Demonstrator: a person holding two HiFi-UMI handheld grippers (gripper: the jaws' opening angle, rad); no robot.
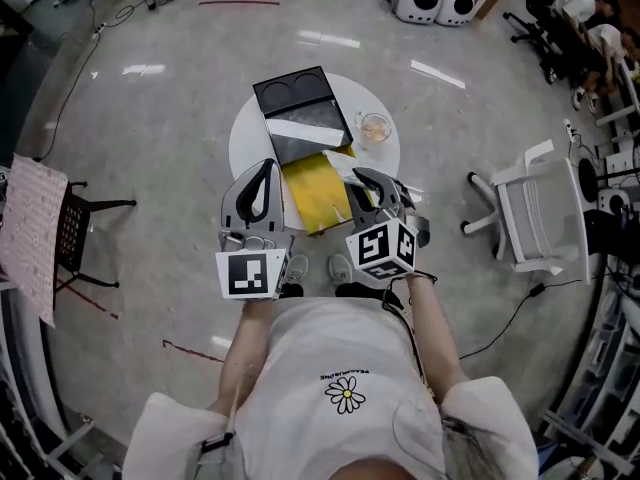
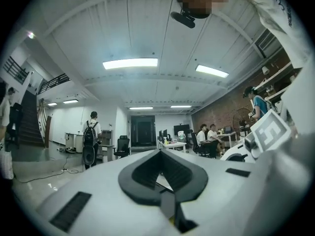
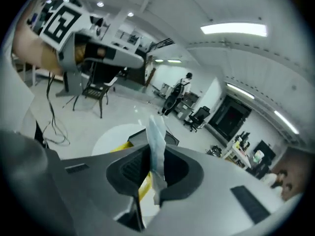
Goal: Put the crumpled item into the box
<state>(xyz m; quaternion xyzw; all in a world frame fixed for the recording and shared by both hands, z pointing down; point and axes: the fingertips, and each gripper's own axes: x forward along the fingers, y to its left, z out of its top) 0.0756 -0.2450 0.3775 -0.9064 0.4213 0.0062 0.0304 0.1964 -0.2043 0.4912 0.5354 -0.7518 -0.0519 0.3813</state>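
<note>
A black box (image 1: 300, 118) lies open on the round white table (image 1: 250, 133), its lid with two round recesses at the far side. A yellow sheet (image 1: 315, 193) lies at the table's near edge between both grippers. My right gripper (image 1: 362, 180) is shut on a pale, crumpled translucent strip (image 3: 157, 141) that stands up between its jaws (image 3: 155, 181); below it show the table (image 3: 113, 136) and the yellow sheet (image 3: 143, 186). My left gripper (image 1: 266, 168) hovers over the table's near left edge, tilted upward, jaws together with nothing in them (image 2: 165, 200).
A small clear cup (image 1: 375, 128) with something light inside stands on the table right of the box. A black chair (image 1: 80, 228) is at the left, a white chair (image 1: 540, 213) at the right. People stand and sit far off in the room.
</note>
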